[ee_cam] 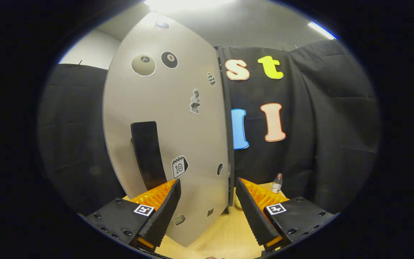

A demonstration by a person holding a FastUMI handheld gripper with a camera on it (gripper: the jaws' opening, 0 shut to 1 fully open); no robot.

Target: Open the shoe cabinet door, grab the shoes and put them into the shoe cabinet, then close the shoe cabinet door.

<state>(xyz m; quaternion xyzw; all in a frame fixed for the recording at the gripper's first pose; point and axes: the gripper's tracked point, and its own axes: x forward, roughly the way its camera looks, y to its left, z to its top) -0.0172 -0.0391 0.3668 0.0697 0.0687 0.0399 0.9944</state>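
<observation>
Obstacle, main: shoe cabinet door [178,118], a tall pale panel standing edge-on just ahead of my gripper [208,185]; its lower part sits between my spread fingers, nearer the left one. Dark handle [148,154] projects on its face, beyond the left finger. Free room: bare wooden table [228,230] between the fingers, right of the door's edge. Minor obstacle: small bottle [277,182] beyond the right finger, against the cloth wall.

Pale wooden table [225,233] under the spread fingers; tall grey sticker-covered cabinet door [164,118] standing just ahead, small clear plastic bottle [277,183] beyond.
</observation>
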